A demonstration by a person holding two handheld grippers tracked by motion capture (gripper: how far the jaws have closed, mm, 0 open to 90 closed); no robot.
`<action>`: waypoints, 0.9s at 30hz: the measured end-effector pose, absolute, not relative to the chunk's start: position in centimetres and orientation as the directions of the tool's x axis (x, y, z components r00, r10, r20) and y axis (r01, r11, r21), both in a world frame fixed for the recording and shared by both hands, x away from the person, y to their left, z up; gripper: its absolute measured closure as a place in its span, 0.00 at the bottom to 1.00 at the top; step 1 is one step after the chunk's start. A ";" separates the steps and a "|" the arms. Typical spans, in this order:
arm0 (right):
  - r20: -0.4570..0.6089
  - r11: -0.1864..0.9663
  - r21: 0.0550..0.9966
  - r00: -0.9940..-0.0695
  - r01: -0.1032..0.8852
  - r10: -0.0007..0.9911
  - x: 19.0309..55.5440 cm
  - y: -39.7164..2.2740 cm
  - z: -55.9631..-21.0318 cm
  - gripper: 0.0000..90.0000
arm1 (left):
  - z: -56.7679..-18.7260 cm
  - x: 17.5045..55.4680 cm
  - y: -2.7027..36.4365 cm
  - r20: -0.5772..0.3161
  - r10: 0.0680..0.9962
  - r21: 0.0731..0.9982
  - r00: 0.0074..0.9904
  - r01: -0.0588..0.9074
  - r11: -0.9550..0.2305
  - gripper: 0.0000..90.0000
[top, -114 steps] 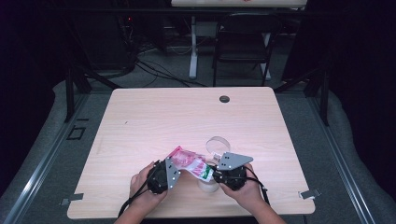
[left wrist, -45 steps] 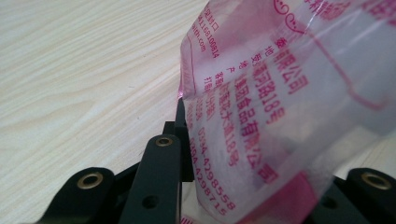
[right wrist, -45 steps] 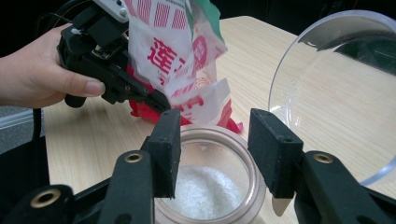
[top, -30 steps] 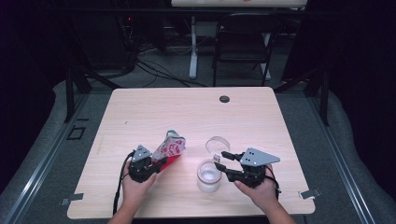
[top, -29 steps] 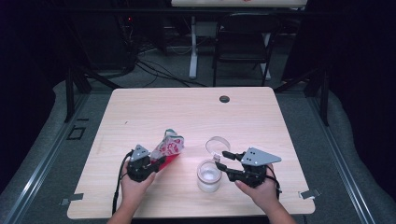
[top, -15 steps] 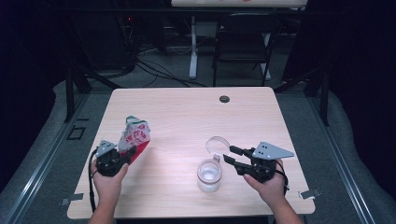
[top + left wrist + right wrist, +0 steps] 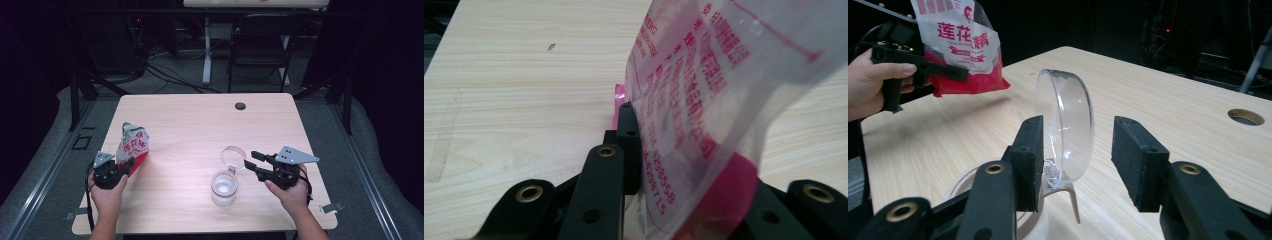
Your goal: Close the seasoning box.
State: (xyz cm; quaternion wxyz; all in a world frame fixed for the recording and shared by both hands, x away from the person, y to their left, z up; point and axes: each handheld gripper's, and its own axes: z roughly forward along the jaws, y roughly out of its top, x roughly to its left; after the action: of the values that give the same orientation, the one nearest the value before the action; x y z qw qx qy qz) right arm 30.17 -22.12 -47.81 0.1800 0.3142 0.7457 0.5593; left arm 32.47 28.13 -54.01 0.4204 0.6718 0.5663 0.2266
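The left hand-held gripper [image 7: 121, 167], clamping the red-and-white pouch [image 7: 133, 146], has carried it away from the jar [image 7: 223, 188]; the right hand-held gripper [image 7: 256, 165] straddles the flipped-up clear lid [image 7: 233, 156], jaws just reopened, ready for closing.

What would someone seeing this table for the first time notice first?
Probably the red and white printed pouch, held up over the table's left edge by the left gripper, whose jaws are clamped on it. Next, the clear jar near the front of the wooden table, its round hinged lid flipped upright between the open jaws of the right gripper, whose pads are not pressing on it.
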 end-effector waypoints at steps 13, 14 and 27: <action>0.099 0.184 0.938 -0.736 0.294 0.670 31.0 -21.5 -48.3 0.57 | -54.8 32.6 28.3 -0.180 0.957 0.812 0.226 0.584 0.015 0.86; 0.097 0.186 0.938 -0.738 0.292 0.668 31.0 -21.4 -48.3 0.57 | -54.8 32.5 28.3 -0.190 0.956 0.816 0.226 0.578 0.025 0.83; 0.092 0.198 0.936 -0.743 0.292 0.663 31.3 -20.9 -48.4 0.56 | -53.9 31.5 28.2 -0.210 0.946 0.862 0.248 0.503 0.060 0.45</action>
State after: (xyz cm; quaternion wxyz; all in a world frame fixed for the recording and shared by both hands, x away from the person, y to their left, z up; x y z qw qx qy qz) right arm 31.32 -20.92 -48.43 0.1690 0.3161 0.7551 0.5489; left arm 31.48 28.24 -53.90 0.4601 0.6421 0.5641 0.2404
